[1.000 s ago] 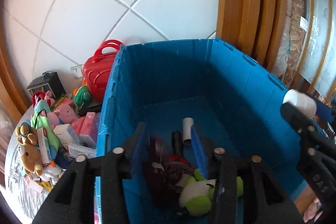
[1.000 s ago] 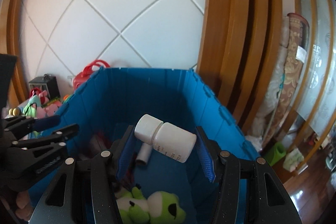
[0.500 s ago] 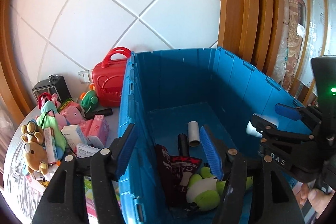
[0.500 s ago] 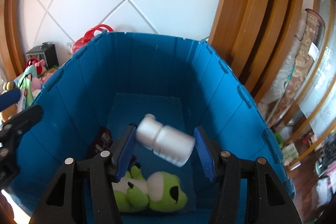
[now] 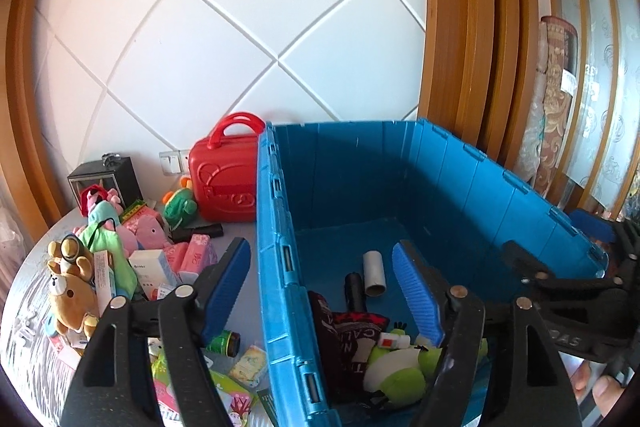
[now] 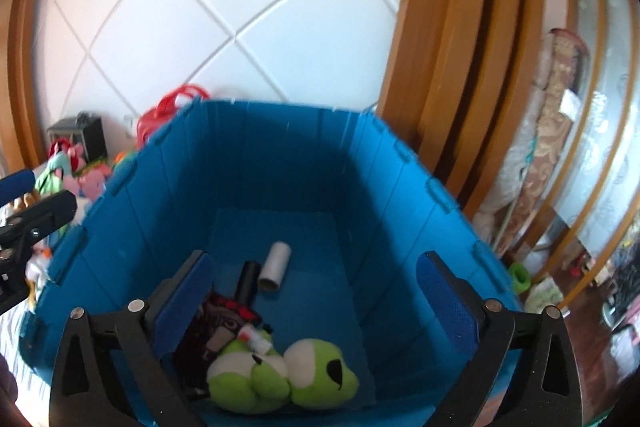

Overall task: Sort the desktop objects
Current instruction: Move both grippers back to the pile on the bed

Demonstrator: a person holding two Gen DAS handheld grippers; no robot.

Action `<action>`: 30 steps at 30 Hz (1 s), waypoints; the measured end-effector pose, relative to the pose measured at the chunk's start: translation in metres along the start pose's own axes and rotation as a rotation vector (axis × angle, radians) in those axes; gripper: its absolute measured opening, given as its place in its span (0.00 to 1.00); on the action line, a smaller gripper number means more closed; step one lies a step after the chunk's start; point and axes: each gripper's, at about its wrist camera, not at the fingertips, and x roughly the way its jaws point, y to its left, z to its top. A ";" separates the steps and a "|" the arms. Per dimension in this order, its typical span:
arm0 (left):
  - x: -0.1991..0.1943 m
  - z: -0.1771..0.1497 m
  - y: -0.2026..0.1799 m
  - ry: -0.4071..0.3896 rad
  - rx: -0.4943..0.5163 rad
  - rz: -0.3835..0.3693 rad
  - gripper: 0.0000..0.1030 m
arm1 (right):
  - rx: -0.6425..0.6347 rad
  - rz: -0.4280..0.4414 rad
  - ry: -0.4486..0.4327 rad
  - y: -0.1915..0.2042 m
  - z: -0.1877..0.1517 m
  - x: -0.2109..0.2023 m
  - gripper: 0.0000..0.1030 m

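Right gripper (image 6: 312,303) hangs over the blue bin (image 6: 404,183), jaws opening and already wide, nothing between the pads. No white bottle is distinguishable in the bin from either view; a small white-and-red piece lies against the green plush frog (image 6: 280,375), but I cannot tell what it is. Also on the bin floor: a cardboard tube (image 6: 275,267), a black cylinder (image 6: 245,281), a dark red printed cloth (image 6: 216,327). Left gripper (image 5: 322,291) straddles the bin's left wall (image 5: 276,267), jaws opening, roughly mid-width, holding nothing; one pad is over the desk (image 5: 28,311), the other over the bin interior. The unsorted things sit on the desk to the left of the bin: bear plush (image 5: 70,291), pink packets (image 5: 196,255), white box (image 5: 150,269), small green jar (image 5: 224,343), red case (image 5: 226,183) at the far edge against the wall. Risks, as judged from here: (1) the left gripper's inner finger sits close to the bin wall, so a sideways sweep toward the pile could knock the wall and shift the bin; lifting clear first avoids it. (2) The pile is dense and overlapping, so partly open jaws may pinch two items at once or push the packets toward the desk's near edge. (3) The jar lies on its side and could roll off if nudged. (4) Both grippers work close together near the bin rim; a crossing path could collide them.
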 end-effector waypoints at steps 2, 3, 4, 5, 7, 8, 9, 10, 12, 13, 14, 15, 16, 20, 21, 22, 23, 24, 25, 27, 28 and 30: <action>-0.005 0.000 0.004 -0.020 -0.009 0.000 0.74 | 0.022 -0.018 -0.036 -0.001 -0.001 -0.012 1.00; -0.008 0.000 0.006 -0.030 -0.014 0.002 0.74 | 0.029 -0.026 -0.051 0.000 -0.001 -0.017 1.00; -0.011 0.000 0.008 -0.039 -0.018 0.003 0.75 | 0.033 -0.033 -0.069 0.002 -0.001 -0.023 1.00; -0.014 0.000 0.011 -0.051 -0.021 0.006 0.75 | 0.035 -0.038 -0.086 0.004 -0.002 -0.028 1.00; -0.019 0.000 0.014 -0.063 -0.022 0.010 0.75 | 0.034 -0.049 -0.110 0.011 -0.001 -0.038 1.00; -0.021 0.000 0.017 -0.069 -0.023 0.013 0.75 | 0.032 -0.050 -0.118 0.014 0.000 -0.041 1.00; -0.024 0.000 0.020 -0.074 -0.026 0.017 0.75 | 0.028 -0.049 -0.129 0.019 0.001 -0.045 1.00; -0.026 0.000 0.024 -0.080 -0.030 0.021 0.75 | 0.025 -0.046 -0.134 0.022 0.002 -0.046 1.00; -0.030 -0.002 0.031 -0.084 -0.035 0.031 0.75 | 0.012 -0.037 -0.143 0.032 0.004 -0.050 1.00; -0.031 -0.002 0.035 -0.084 -0.037 0.035 0.75 | 0.007 -0.034 -0.145 0.036 0.003 -0.051 1.00; -0.032 -0.003 0.039 -0.083 -0.039 0.040 0.76 | 0.004 -0.033 -0.144 0.039 0.004 -0.052 1.00; -0.033 -0.004 0.044 -0.082 -0.043 0.046 0.75 | 0.003 -0.031 -0.144 0.043 0.004 -0.052 1.00; -0.035 -0.005 0.049 -0.082 -0.047 0.050 0.75 | 0.001 -0.028 -0.143 0.047 0.004 -0.053 1.00; -0.042 -0.010 0.073 -0.085 -0.055 0.057 0.75 | 0.003 -0.022 -0.146 0.066 0.004 -0.059 1.00; -0.044 -0.012 0.080 -0.086 -0.055 0.057 0.75 | 0.004 -0.016 -0.148 0.072 0.004 -0.062 1.00; -0.046 -0.013 0.087 -0.089 -0.056 0.059 0.75 | 0.004 -0.011 -0.150 0.078 0.004 -0.064 1.00; -0.049 -0.015 0.095 -0.091 -0.056 0.060 0.75 | 0.005 -0.010 -0.153 0.084 0.004 -0.067 1.00; -0.051 -0.016 0.102 -0.091 -0.055 0.062 0.76 | 0.006 -0.013 -0.156 0.092 0.004 -0.070 1.00; -0.053 -0.018 0.109 -0.090 -0.053 0.064 0.76 | 0.009 -0.012 -0.158 0.099 0.004 -0.073 1.00; -0.059 -0.022 0.130 -0.092 -0.051 0.077 0.76 | 0.018 -0.004 -0.161 0.114 0.004 -0.077 1.00; -0.063 -0.025 0.143 -0.095 -0.053 0.086 0.76 | 0.022 0.003 -0.162 0.126 0.004 -0.080 1.00; -0.068 -0.031 0.167 -0.095 -0.053 0.103 0.76 | 0.024 0.008 -0.155 0.147 0.005 -0.083 1.00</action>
